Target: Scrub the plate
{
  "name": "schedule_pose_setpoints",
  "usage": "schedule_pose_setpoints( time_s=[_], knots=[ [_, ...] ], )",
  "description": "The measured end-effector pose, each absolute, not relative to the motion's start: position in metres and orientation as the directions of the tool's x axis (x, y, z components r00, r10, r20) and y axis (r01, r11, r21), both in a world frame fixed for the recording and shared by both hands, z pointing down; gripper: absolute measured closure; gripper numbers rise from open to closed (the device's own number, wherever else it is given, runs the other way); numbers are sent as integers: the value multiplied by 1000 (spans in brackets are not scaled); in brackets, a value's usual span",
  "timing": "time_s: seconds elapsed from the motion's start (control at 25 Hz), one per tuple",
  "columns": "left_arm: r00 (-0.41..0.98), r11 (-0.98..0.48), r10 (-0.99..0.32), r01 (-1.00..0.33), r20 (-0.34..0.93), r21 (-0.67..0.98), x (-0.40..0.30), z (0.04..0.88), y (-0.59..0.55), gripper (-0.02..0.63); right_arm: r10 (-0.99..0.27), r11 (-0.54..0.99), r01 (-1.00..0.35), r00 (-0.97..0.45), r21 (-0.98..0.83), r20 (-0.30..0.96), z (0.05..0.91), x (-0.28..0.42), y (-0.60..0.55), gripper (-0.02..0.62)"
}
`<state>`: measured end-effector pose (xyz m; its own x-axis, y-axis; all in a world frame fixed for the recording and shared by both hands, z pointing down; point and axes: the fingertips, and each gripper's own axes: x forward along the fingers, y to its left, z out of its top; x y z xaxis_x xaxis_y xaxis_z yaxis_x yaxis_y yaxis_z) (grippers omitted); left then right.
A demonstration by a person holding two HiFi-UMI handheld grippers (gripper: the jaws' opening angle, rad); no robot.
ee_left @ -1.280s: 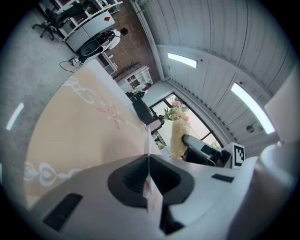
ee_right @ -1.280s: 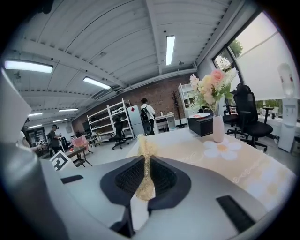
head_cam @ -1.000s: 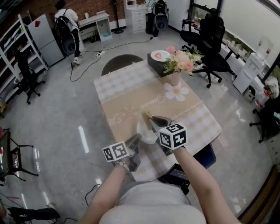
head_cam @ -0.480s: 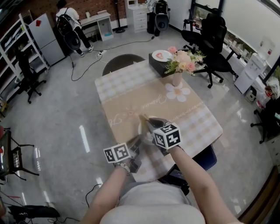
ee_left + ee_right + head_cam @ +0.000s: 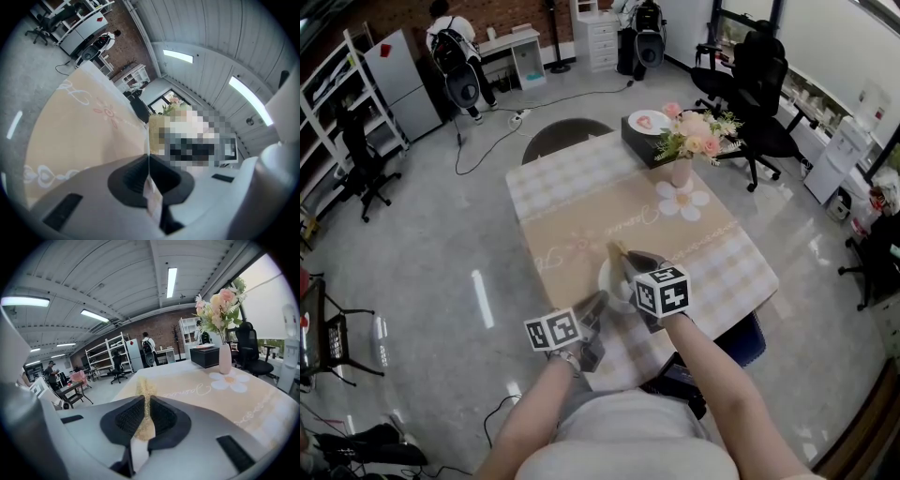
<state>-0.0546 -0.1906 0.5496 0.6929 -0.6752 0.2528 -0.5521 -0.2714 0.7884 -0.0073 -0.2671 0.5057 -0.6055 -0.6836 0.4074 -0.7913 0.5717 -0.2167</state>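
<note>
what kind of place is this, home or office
Probably an open office or lab workspace rather than a home: black office chairs and metal shelving stand around a bare floor. The clothed table with its flower vase looks staged.

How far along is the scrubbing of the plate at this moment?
Done: the left gripper is shut on the rim of the plate, and the right gripper is shut on a yellowish scrubber. In hand: the scrubber is held at the plate. Left: the pictures do not show how clean the plate is, so more scrubbing may be needed.
</note>
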Motion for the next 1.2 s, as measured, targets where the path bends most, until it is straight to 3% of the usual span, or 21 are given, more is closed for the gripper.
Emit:
schedule_pose_setpoints(
  time_s=[0.76, 1.2],
  knots=[
    [696, -270, -673, -547, 251, 792, -54, 549, -192, 589, -771, 348, -922, -383, -167, 509, 527, 55, -286, 557],
    [696, -275, -672, -551, 252, 788, -53, 549, -191, 589, -730, 499, -828, -560, -255, 392, 492, 21, -253, 557]
  ],
)
